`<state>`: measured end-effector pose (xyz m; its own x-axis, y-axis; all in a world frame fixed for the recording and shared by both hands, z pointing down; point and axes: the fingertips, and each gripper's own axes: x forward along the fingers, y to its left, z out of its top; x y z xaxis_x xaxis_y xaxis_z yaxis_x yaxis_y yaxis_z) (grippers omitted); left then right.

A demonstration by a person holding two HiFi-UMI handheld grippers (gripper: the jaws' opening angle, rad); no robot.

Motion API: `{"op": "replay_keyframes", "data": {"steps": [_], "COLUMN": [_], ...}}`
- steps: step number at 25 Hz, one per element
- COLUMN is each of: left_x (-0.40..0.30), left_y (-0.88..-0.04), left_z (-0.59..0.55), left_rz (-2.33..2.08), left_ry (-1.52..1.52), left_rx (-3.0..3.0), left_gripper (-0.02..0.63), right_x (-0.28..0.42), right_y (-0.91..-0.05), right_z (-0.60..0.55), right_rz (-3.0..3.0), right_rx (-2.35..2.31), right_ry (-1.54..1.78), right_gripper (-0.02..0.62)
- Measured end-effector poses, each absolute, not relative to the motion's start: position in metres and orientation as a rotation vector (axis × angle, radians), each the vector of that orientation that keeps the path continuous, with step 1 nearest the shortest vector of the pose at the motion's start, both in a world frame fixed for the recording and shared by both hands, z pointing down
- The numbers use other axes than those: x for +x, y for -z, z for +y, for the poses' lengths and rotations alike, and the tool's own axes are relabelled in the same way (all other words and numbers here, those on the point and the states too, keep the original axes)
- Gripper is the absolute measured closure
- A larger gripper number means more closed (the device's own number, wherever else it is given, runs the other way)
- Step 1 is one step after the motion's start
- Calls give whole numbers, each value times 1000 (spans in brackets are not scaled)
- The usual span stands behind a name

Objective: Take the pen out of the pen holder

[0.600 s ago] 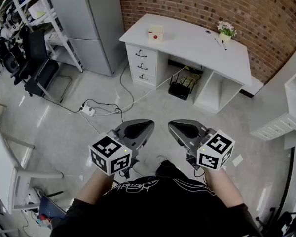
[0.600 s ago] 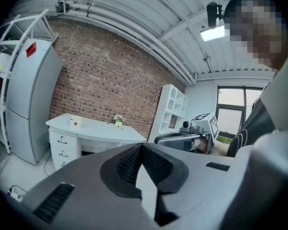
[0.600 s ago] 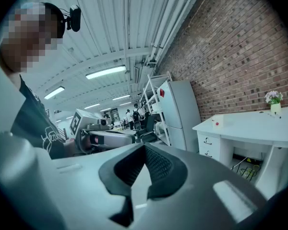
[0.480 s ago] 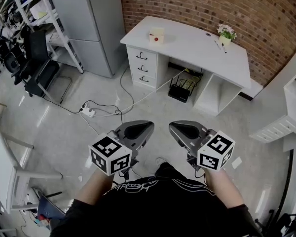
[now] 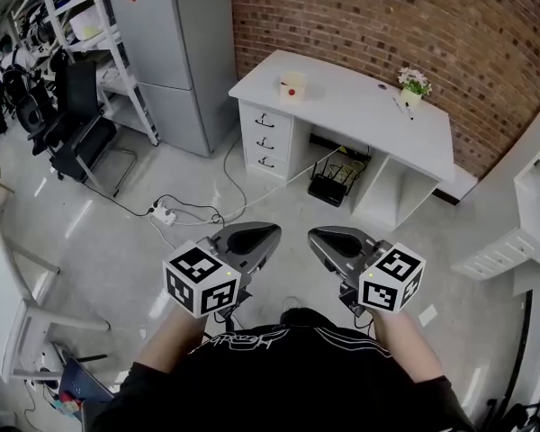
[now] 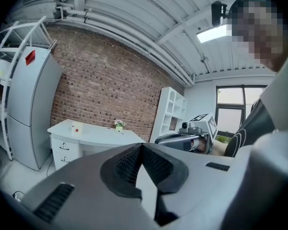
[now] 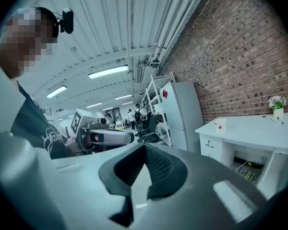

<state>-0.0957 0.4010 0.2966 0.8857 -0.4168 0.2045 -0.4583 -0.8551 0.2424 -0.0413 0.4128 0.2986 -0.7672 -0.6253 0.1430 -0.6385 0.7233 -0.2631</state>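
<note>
- Left gripper [image 5: 272, 232] is held low before the person's torso, side by side with the right gripper [image 5: 317, 235]; both point forward, tilted slightly downward; their tips are near each other but apart.
- Bare forearms reach out from the black shirt [image 5: 283, 367] to each tool; the marker cubes [image 5: 202, 280] sit at the rear ends.
- In the left gripper view the two ribbed pads [image 6: 153, 164] meet at the tip; jaws closed, nothing between them.
- In the right gripper view the pads [image 7: 156, 166] likewise meet at the tip; closed and empty.
- The white desk [image 5: 342, 106] stands well apart, by the brick wall; on it a small cream box [image 5: 292, 85] with a red mark and a flower pot [image 5: 413, 83]; a thin dark pen-like thing [image 5: 402, 106] lies just beside the pot; which item is the pen holder cannot be told.
</note>
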Motion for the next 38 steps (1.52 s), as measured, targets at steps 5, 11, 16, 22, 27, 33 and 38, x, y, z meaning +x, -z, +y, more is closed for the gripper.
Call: {"op": "replay_keyframes", "data": {"steps": [5,11,16,22,27,33,38], "left_x": [-92,-82,-61,-29,-5,26,41], "left_y": [-293,-294,-305,-321,-335,-340,-335], "left_z": [394,368,329,270,210,149,118], "left_rz": [-658,-677,-669,-663,-683,-710,-764], "left_ry": [-202,-209,-214,-230,-249,-279,-307], "left_rx": [2765,2749,2708,2664,2615,2595,2610], "left_gripper": [603,603,603,603,603,603,603], "right_x": [-33,-20,2,30,58,89,115], "right_y": [-296,-298,-305,-320,-329,-330,-325], "right_z": [408,382,344,284,226,170,136], "right_rz": [-2886,-2904,-2896,-2888,-2893,-2918,-2961], "right_rx": [1059,1070,1083,1051,1034,986,982], "right_ry": [-475,-475,-475,-553,-604,-606,-626], "right_gripper": [592,592,592,592,592,592,592]}}
